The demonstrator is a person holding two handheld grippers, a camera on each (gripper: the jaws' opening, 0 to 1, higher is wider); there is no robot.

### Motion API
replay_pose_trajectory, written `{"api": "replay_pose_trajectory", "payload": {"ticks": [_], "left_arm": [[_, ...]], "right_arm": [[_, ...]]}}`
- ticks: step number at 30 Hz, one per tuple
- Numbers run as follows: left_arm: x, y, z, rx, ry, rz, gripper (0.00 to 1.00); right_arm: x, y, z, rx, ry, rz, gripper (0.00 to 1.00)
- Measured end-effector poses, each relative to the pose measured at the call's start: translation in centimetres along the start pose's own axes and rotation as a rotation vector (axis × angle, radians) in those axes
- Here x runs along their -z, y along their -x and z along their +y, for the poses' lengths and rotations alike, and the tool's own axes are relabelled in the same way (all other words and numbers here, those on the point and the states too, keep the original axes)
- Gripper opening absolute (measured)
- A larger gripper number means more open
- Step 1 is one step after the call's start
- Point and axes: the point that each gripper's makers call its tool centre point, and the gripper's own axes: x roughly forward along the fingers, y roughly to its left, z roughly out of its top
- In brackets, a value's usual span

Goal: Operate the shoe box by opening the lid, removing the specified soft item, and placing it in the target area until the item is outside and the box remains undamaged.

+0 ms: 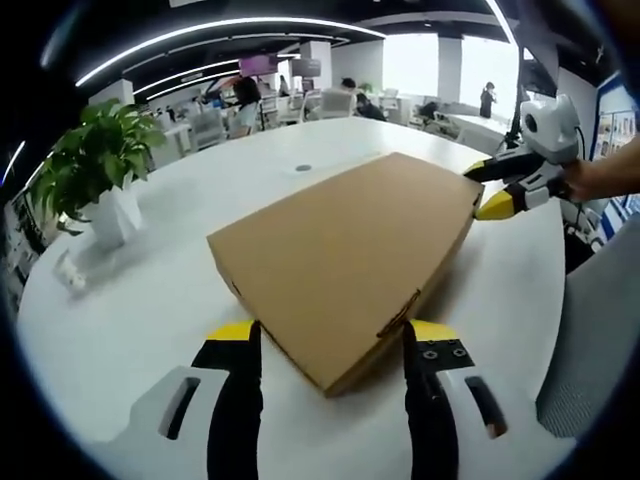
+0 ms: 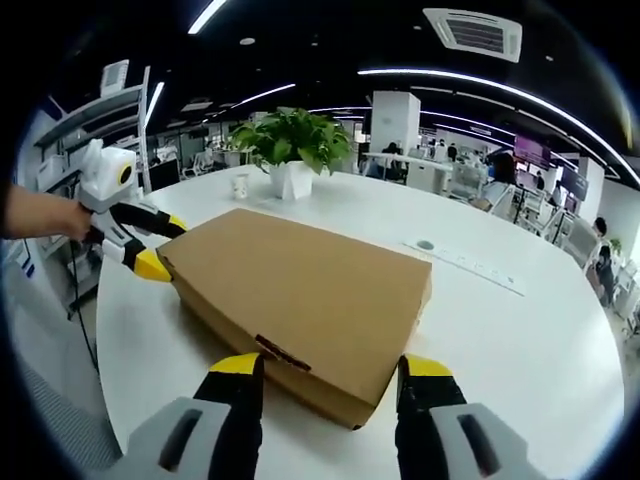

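A flat brown cardboard shoe box (image 1: pixel 340 265) lies on the white table, lid down. In the left gripper view my left gripper (image 1: pixel 333 340) stands open, its yellow-tipped jaws on either side of the box's near corner. The right gripper (image 1: pixel 488 188) comes in from the upper right, held by a hand, its jaws spread at the box's far corner. In the right gripper view the box (image 2: pixel 300 295) runs away from my open right gripper (image 2: pixel 332 368), which straddles its near edge by the lid tab. The left gripper (image 2: pixel 160 246) stands open at the opposite corner. The box's contents are hidden.
A potted green plant (image 1: pixel 100 170) (image 2: pixel 292 145) stands on the round white table (image 1: pixel 150 300) beyond the box, with a small white cup (image 2: pixel 240 185) beside it. A cable port (image 2: pixel 427 244) is set in the tabletop. Grey fabric (image 1: pixel 600 330) lies at the table's edge. Desks and people fill the background.
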Motion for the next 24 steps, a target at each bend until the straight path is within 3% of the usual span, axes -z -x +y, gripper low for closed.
{"api": "replay_pose_trajectory", "payload": {"ticks": [24], "left_arm": [[1.1, 1.2, 1.8, 0.034, -0.026, 0.026, 0.56]], "right_arm": [[-0.1, -0.2, 2.7, 0.048, -0.025, 0.003, 0.50]]}}
